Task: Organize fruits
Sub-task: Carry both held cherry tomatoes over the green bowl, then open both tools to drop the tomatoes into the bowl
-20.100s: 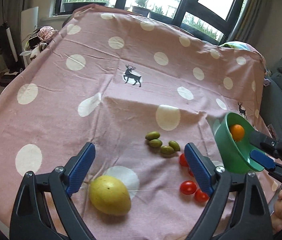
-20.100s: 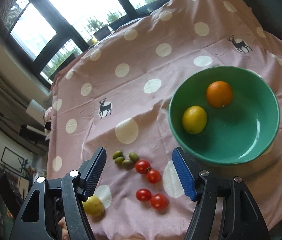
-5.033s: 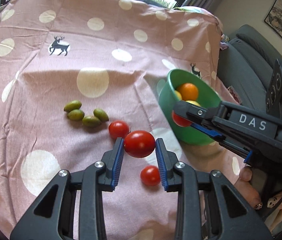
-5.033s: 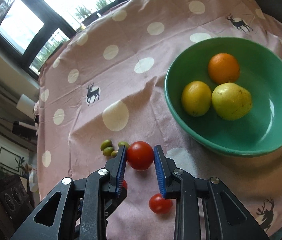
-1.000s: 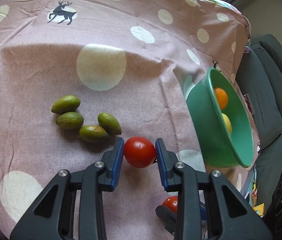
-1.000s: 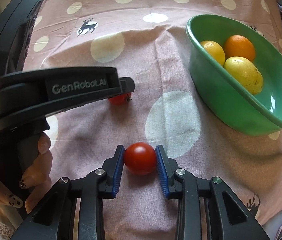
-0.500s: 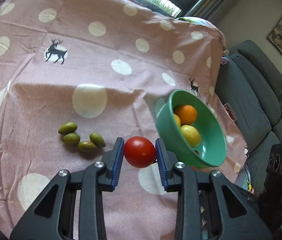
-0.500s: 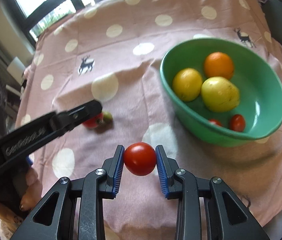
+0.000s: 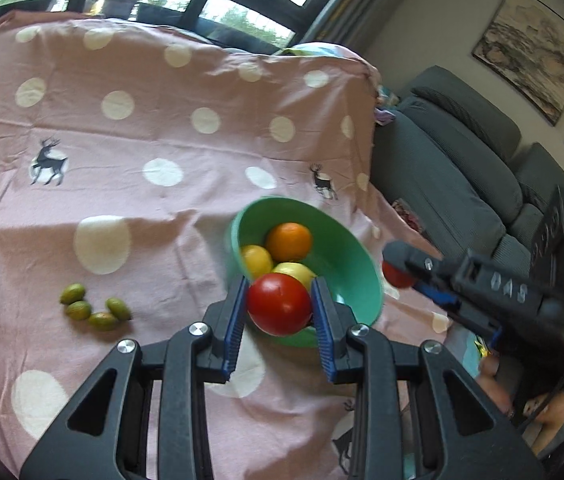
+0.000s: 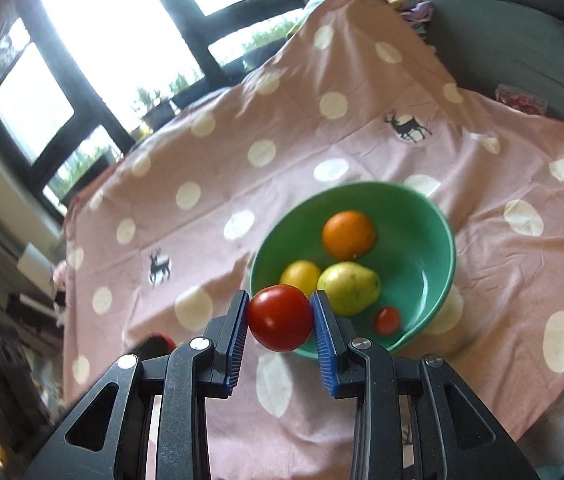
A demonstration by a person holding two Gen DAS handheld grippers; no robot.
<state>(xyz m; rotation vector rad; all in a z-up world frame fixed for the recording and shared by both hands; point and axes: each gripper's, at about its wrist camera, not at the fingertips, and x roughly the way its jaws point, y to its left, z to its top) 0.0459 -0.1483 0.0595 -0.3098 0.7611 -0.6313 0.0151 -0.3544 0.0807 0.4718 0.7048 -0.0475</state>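
My left gripper (image 9: 280, 306) is shut on a red tomato (image 9: 278, 302), held in the air in front of the green bowl (image 9: 357, 276). My right gripper (image 10: 280, 318) is shut on another red tomato (image 10: 280, 316), raised near the bowl's (image 10: 421, 224) near rim. Inside the bowl lie an orange (image 10: 347, 234), a lemon (image 10: 299, 276), a yellow-green pear (image 10: 349, 286) and a small tomato (image 10: 387, 320). The left wrist view shows the right gripper (image 9: 397, 274) coming in from the right with its tomato. Several green olives (image 9: 92, 308) lie on the pink cloth to the left.
The pink polka-dot cloth (image 9: 142, 140) with deer prints covers the table. A grey sofa (image 9: 461, 168) stands close beyond the table's right edge. Windows (image 10: 142, 20) run along the far side. A person's hand (image 9: 537, 412) holds the right gripper.
Both grippers have risen from the cloth with their tomatoes and swung toward the bowl. The bowl now sits straight ahead of each, seen more from above.
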